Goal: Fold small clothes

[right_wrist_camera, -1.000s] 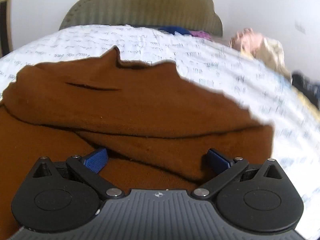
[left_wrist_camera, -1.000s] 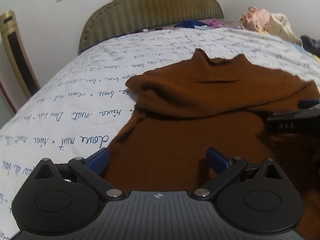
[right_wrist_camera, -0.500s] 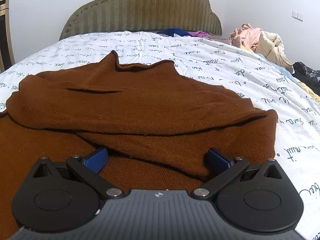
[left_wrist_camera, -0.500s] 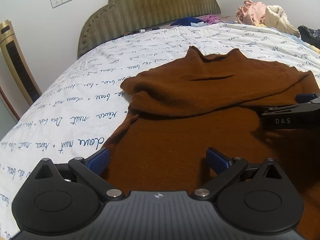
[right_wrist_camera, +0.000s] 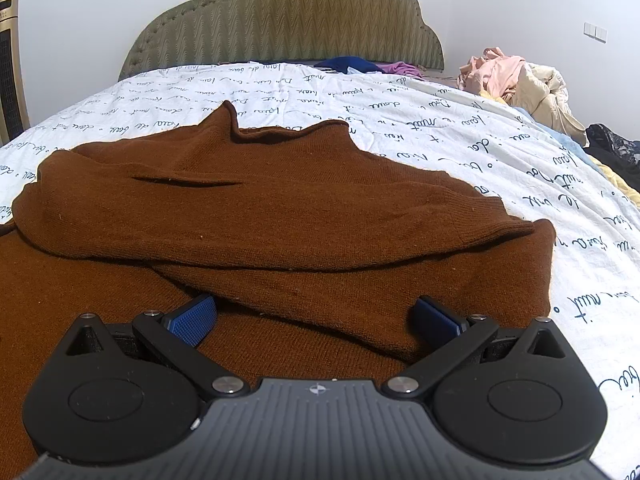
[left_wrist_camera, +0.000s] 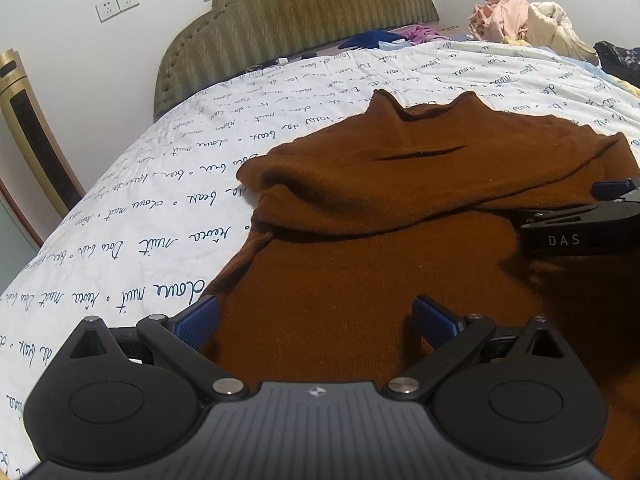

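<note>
- The brown knit sweater (right_wrist_camera: 280,216) lies spread on the bed, collar toward the headboard, with both sleeves already crossed over the chest. So I'd say the sleeve part is done and the body fold is what's left.
- Right gripper (right_wrist_camera: 314,318) hangs low over the near right part of the sweater, tongs wide apart, nothing between them. Its blue pads (right_wrist_camera: 192,317) sit just short of the folded sleeve's edge, so it looks lined up to grab the hem side, but it's not gripping yet.
- Left gripper (left_wrist_camera: 316,318) is the same deal: tongs spread wide and empty, over the sweater's lower left edge, right where the knit meets the sheet.
- In the left view the right gripper (left_wrist_camera: 580,224) shows side-on, just above the fabric.
- My guess is both are parked at matching bottom corners so the hem can be lifted evenly.
- Around it: white bedsheet (right_wrist_camera: 460,140) printed with cursive writing, green padded headboard (right_wrist_camera: 280,20), a pile of clothes (right_wrist_camera: 516,84) off at the far right.
</note>
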`<state>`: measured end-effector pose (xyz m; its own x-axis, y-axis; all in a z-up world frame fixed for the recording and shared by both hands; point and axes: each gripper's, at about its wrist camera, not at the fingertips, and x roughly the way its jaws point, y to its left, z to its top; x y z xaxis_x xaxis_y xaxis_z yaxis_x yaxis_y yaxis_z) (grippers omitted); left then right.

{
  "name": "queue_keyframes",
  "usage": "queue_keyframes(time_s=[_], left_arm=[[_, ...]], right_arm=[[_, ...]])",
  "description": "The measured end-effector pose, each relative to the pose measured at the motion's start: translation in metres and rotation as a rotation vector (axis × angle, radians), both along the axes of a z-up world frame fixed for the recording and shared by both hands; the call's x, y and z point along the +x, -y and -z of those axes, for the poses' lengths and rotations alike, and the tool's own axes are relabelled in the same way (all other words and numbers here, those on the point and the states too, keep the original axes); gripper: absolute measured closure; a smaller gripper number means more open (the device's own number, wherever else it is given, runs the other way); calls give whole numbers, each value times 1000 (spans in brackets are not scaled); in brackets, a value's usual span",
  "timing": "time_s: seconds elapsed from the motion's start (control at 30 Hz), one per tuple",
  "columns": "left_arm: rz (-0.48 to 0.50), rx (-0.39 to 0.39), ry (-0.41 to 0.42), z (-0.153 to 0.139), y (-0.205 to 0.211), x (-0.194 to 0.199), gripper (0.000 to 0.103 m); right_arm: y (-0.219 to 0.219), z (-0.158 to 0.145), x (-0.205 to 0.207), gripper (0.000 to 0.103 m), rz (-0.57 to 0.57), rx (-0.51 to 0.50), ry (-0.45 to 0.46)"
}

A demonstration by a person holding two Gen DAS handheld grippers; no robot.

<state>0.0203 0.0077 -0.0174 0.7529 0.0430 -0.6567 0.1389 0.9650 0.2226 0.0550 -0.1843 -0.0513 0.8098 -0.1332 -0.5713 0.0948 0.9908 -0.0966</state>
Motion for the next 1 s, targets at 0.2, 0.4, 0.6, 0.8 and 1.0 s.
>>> queue_keyframes(time_s=[0.2,0.4,0.6,0.8,1.0], left_arm=[[-11,-1,32,-7,-3,-6,0],[-5,-1,33,-9,-1,-11,0],[2,1,34,-10,2,-13,0],[4,-7,38,-10,2,-13,0],[15,-20,43,-9,6,-15,0]], right_arm=[[0,0,0,0,0,0,0],[0,0,0,0,0,0,0],[0,0,0,0,0,0,1],[0,0,0,0,0,0,1],[0,0,0,0,0,0,1]])
